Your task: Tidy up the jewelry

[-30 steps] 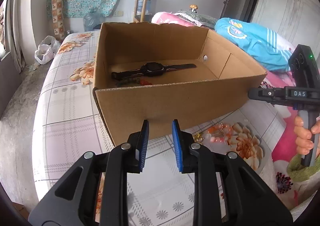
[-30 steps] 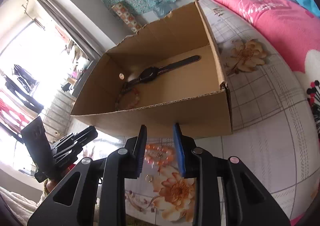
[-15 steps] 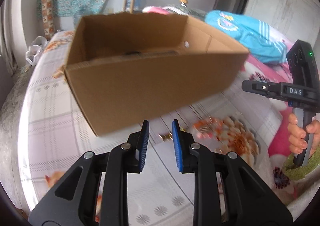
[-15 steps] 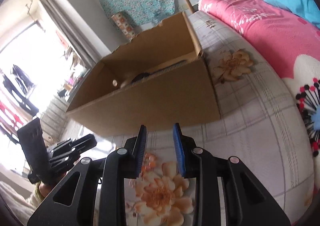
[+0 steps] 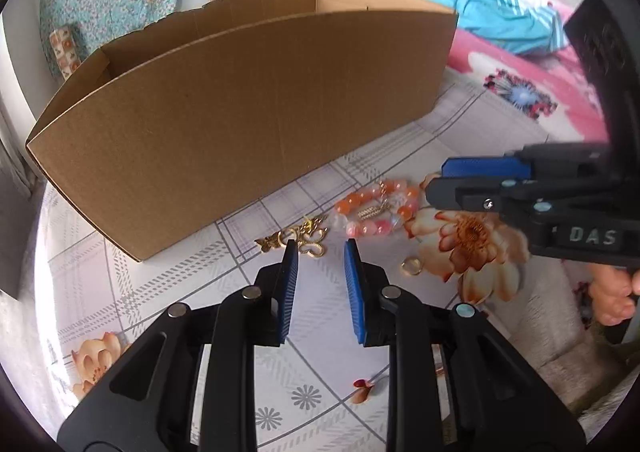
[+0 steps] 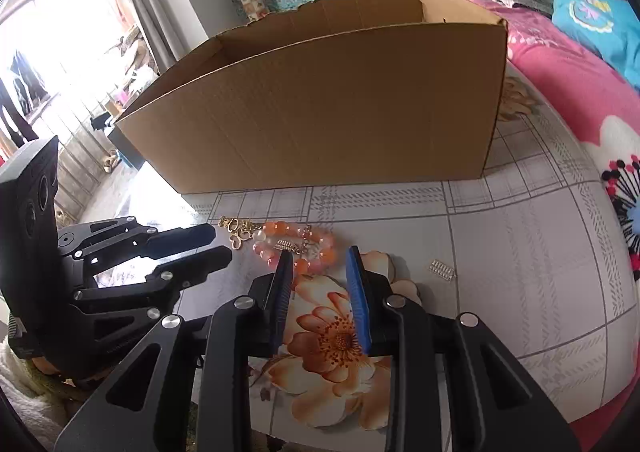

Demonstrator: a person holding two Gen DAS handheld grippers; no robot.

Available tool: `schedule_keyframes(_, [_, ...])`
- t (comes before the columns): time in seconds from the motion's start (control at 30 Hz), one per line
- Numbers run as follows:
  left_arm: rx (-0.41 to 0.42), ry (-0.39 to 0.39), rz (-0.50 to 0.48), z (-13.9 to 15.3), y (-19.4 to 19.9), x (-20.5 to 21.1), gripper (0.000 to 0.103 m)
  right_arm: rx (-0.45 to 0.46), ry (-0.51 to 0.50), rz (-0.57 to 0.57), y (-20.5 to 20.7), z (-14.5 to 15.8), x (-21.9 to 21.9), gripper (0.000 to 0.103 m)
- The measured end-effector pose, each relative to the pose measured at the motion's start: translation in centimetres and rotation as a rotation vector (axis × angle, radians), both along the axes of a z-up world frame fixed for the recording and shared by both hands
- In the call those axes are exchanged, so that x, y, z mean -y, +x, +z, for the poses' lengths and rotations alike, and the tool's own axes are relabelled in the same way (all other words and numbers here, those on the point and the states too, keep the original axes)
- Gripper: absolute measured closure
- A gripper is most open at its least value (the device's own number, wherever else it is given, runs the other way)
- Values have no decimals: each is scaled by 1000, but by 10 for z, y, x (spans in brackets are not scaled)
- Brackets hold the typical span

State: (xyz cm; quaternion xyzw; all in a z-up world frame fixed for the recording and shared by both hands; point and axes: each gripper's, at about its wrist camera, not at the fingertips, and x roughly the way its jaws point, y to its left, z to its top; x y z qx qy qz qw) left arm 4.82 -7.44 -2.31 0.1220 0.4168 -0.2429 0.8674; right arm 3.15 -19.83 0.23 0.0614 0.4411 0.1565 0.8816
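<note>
1. The beaded bracelet [image 6: 298, 248] is laid on the bed sheet [image 6: 520, 244], just before the cardboard box [image 6: 320, 108]; its long axis is run parallel to the box's near wall.
2. The gold chain [image 5: 298, 238] is seen beside it.
3. The left gripper [image 5: 320, 248] and right gripper [image 6: 318, 256] are held narrowly parted, with nothing gripped.

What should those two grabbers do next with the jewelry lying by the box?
Probably lower the left gripper a little onto the gold chain just ahead of its open, empty fingers. The right gripper is similarly poised at the orange bead bracelet. Both pieces lie outside the cardboard box.
</note>
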Motion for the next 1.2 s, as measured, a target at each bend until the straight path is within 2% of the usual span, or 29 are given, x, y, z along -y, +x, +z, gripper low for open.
schedule_keyframes(0.27, [-27, 29, 14, -8, 8, 2, 81, -26, -7, 4, -11, -10, -5, 75])
schedule_keyframes(0.7, [-41, 20, 6, -8, 21, 5, 81, -40, 35, 6, -26, -19, 5, 75])
schedule_keyframes(0.77, [-40, 28, 4, -8, 21, 6, 83, -38, 42, 7, -27, -19, 3, 75])
schedule_keyframes(0.83, [-43, 30, 0, -7, 20, 7, 91, -36, 48, 9, -28, -19, 1, 75])
schedule_keyframes(1.2, [-64, 27, 9, -7, 12, 4, 91, -4, 56, 38, -33, -13, 5, 75])
